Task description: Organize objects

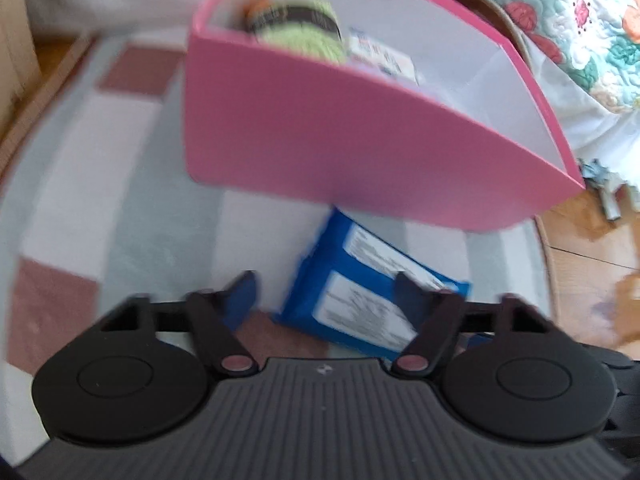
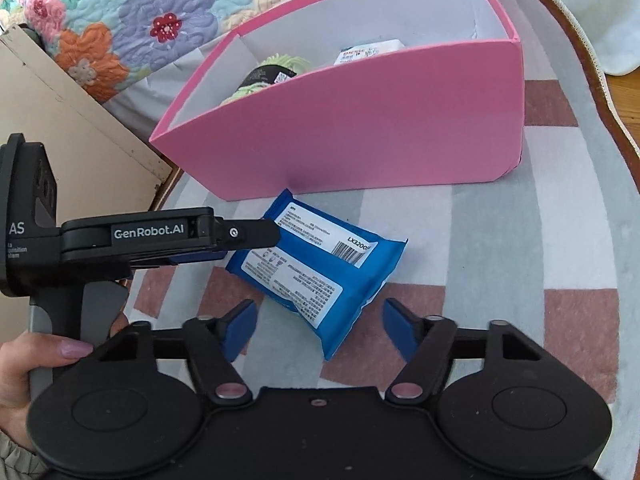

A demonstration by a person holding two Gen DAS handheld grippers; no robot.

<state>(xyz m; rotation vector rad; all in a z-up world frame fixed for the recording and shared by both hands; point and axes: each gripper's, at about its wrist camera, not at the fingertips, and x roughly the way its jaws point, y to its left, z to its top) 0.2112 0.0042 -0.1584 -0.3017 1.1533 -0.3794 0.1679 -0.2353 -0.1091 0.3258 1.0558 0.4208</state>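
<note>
Pink box (image 2: 360, 120) with green yarn (image 2: 276, 66), white packet (image 2: 370, 51) inside.

1. Setting: I read this as a home, most likely a bedroom floor.
2. Evidence, bedding: a quilted floral bedspread (image 2: 132, 12) hangs at the edge of both my views, with pale sheeting beneath it.
3. Evidence, floor covering: a soft checked rug (image 2: 500, 240) in grey, white and dusty pink, with a brown bound edge.
4. Evidence, flooring: wood-grain floor (image 1: 592, 232) shows past the rug.
5. Evidence, household goods: a pink storage box (image 2: 360, 120) and a blue packet of wipes (image 2: 320, 268) sit on the rug.
</note>
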